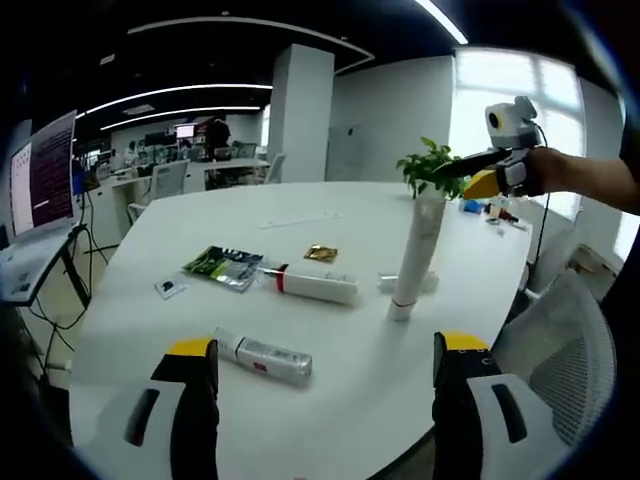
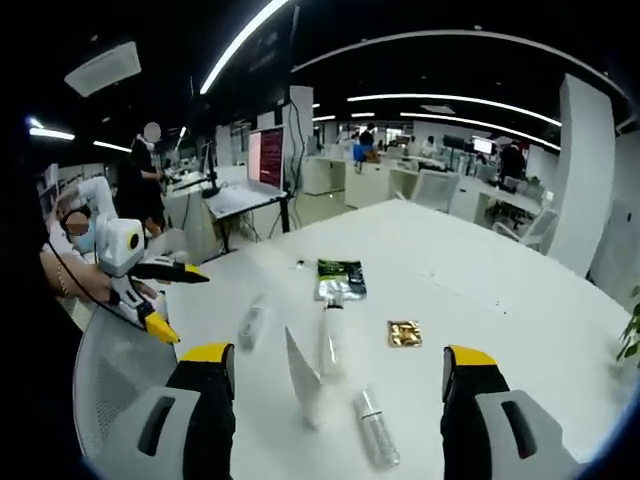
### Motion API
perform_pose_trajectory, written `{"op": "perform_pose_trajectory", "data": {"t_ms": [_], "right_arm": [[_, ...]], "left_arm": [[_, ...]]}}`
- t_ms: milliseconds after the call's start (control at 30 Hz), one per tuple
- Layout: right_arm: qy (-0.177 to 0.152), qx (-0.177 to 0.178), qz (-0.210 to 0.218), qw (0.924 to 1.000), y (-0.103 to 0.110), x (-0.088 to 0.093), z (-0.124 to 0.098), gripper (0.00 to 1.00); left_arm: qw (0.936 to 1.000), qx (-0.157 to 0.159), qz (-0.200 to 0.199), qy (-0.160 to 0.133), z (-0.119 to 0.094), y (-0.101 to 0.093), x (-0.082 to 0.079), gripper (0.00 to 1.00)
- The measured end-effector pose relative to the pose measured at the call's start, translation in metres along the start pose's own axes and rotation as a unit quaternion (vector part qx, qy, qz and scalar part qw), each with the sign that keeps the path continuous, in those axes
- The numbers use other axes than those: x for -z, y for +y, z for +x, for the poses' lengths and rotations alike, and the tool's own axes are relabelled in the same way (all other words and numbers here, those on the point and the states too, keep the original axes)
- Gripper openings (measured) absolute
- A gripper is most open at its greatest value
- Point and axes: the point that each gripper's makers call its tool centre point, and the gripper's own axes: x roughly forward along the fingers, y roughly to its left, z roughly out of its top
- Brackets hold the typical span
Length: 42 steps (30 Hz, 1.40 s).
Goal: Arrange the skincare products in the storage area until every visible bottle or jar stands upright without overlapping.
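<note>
White tall tube (image 1: 416, 252) stands cap-down on the table (image 1: 330, 400) — the landmark for everything else. To its left in the left gripper view lie two tubes on their sides: one with a red band (image 1: 310, 284), and, nearer the left gripper (image 1: 325, 400), a second (image 1: 266, 355) with its long axis running crosswise. That gripper's jaws stand spread and empty; it looks the nearer tool. Beyond the standing tube the right gripper (image 2: 335, 400) hovers, jaws likewise spread, a clear bottle (image 2: 375, 428) lying flat just ahead.

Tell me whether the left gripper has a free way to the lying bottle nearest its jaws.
Probably yes. The left gripper is open, and the lying bottle rests on bare table just ahead of its left jaw, with nothing between them. The standing tube is off to the side.
</note>
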Motion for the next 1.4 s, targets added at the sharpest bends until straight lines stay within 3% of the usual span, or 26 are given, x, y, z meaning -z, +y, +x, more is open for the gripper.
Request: {"op": "perform_pose_trajectory", "data": {"t_ms": [267,500,700,900,1067,1400], "right_arm": [[0.004,-0.011,0.008,0.9999,-0.011,-0.03,0.024,0.84],[0.056,-0.028,-0.011,0.998,-0.018,-0.032,0.05,0.81],[0.095,-0.045,-0.001,0.9945,-0.017,-0.032,0.074,0.74],[0.149,-0.066,-0.011,0.9865,-0.012,-0.016,0.097,0.71],[0.177,-0.09,0.004,0.98,-0.012,-0.006,0.12,0.62],[0.246,-0.123,-0.002,0.9613,-0.005,0.019,0.156,0.56]], "left_arm": [[0.9999,-0.01,-0.006,-0.001,-0.001,0.003,0.0,0.82],[0.9997,-0.019,-0.014,-0.003,-0.002,0.007,0.0,0.82],[0.9993,-0.027,-0.024,-0.005,-0.003,0.011,0.0,0.81],[0.9991,-0.032,-0.028,-0.005,-0.004,0.014,0.0,0.8],[0.9987,-0.036,-0.034,-0.009,-0.005,0.015,-0.002,0.8],[0.9978,-0.045,-0.048,-0.013,-0.007,0.021,-0.001,0.8]]}}
